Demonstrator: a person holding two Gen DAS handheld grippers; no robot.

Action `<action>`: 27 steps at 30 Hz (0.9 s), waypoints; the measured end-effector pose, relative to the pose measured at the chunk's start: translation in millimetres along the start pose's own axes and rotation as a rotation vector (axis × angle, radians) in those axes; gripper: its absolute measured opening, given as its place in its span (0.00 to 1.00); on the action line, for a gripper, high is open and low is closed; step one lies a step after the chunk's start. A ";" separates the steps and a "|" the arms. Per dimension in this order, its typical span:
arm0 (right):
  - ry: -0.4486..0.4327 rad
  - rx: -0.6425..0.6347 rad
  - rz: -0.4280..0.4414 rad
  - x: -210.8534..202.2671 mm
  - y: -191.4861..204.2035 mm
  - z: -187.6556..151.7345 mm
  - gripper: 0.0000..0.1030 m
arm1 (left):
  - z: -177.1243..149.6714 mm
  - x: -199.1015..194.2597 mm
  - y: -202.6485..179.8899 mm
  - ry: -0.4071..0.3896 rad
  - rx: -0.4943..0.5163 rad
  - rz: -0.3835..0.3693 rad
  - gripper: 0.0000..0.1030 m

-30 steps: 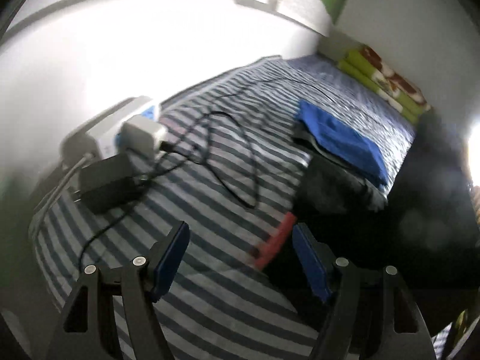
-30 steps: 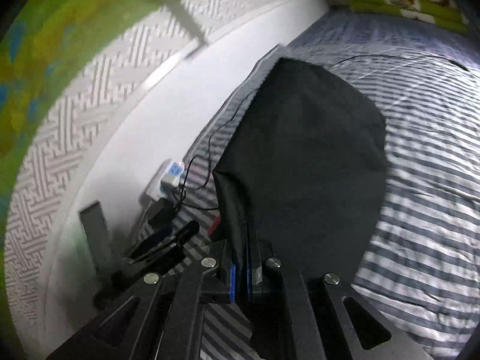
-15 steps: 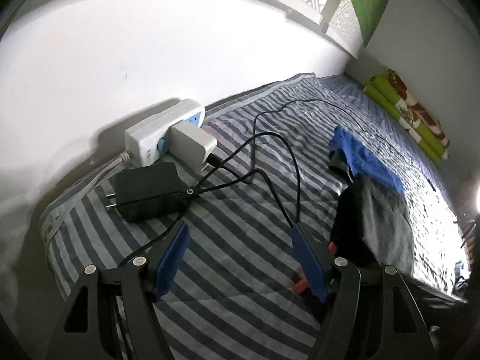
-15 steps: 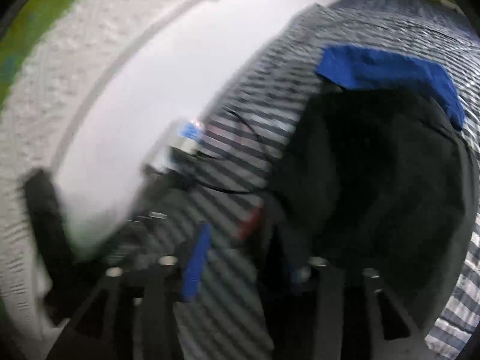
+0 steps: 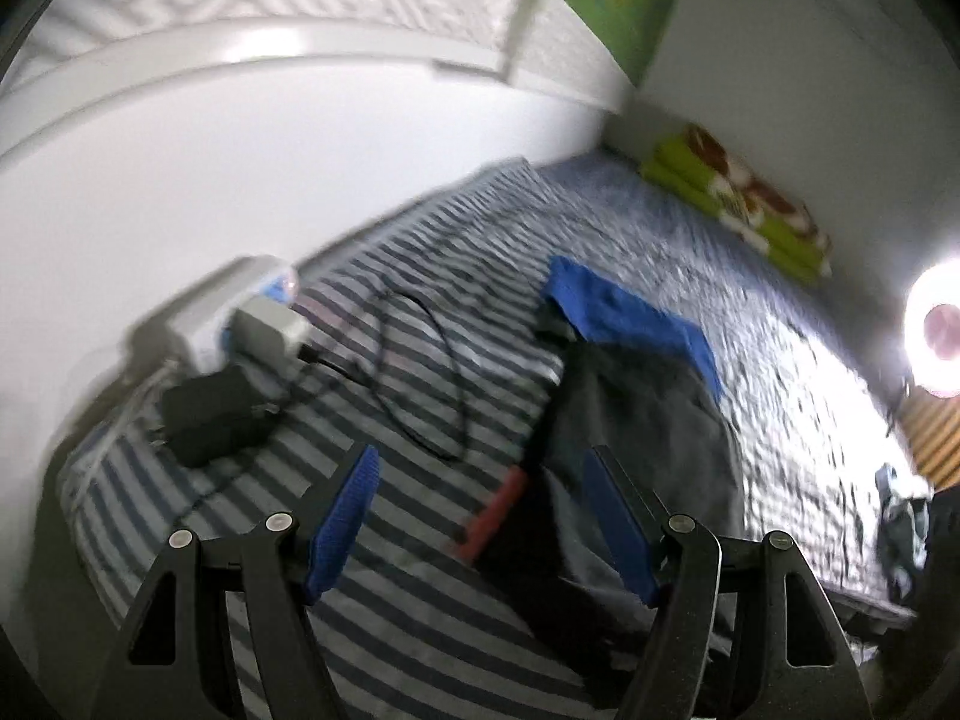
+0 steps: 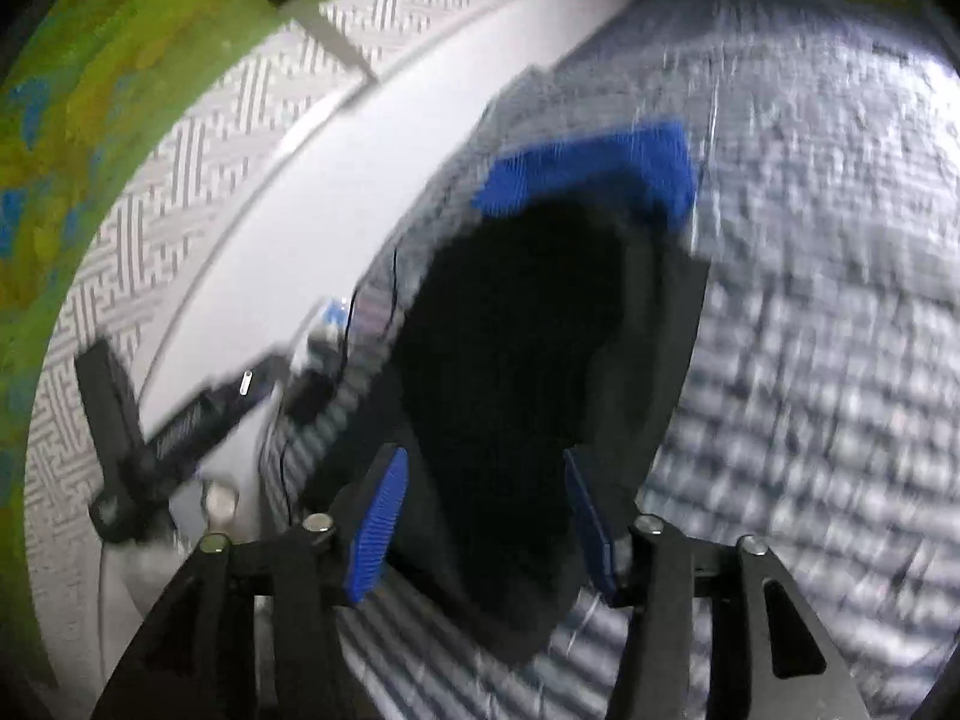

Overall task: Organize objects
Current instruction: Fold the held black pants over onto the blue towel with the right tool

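Note:
A black garment [image 5: 642,420] lies spread on the striped bed sheet [image 5: 420,630], its far edge over a folded blue cloth [image 5: 624,312]. A red object [image 5: 495,516] pokes out from the garment's left edge. My left gripper [image 5: 480,462] hovers open above the sheet, with the red object and the garment's edge below its jaws. In the right wrist view my right gripper [image 6: 483,462] hangs over the black garment [image 6: 528,330]. Its jaws are apart and closing, the cloth lies between them and the pads do not press it. The blue cloth [image 6: 600,174] shows beyond.
A white power strip [image 5: 222,300] with a white adapter [image 5: 267,330], a black adapter [image 5: 213,414] and looping black cables [image 5: 420,384] lie by the white wall. A folded green blanket [image 5: 738,204] sits at the bed's far end. A bright lamp [image 5: 936,330] glares at the right.
My right gripper was shut on the black garment and has let it go; the garment now lies on the bed against the blue cloth. The left view tilted up from the adapters.

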State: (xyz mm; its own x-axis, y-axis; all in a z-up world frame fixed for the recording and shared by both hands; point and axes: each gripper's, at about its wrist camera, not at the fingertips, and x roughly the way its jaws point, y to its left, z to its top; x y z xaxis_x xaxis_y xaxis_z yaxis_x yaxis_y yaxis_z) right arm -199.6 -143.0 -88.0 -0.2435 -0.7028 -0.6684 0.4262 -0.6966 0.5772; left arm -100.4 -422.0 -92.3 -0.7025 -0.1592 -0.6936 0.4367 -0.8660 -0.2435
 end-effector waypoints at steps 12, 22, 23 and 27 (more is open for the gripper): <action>0.118 -0.075 0.108 -7.7 9.1 -60.9 0.43 | -45.5 27.0 -78.4 0.155 0.266 -0.096 0.71; 0.069 0.062 -0.061 -10.6 -49.7 -40.8 0.43 | -84.5 31.8 -64.9 0.195 0.357 0.043 0.71; 0.086 0.060 -0.055 -2.6 -49.9 -38.6 0.43 | -84.9 27.8 -63.1 0.189 0.353 0.041 0.71; 0.116 0.065 -0.066 23.5 -44.6 -32.3 0.43 | -91.8 17.7 -74.2 0.156 0.410 0.070 0.71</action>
State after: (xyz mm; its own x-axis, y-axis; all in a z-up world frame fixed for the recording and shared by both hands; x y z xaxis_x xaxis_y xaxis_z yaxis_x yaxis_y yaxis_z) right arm -196.3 -123.8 -144.7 -0.1652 -0.6365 -0.7534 0.3544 -0.7512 0.5569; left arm -93.7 -317.1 -148.7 -0.5721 -0.1780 -0.8006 0.1993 -0.9771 0.0748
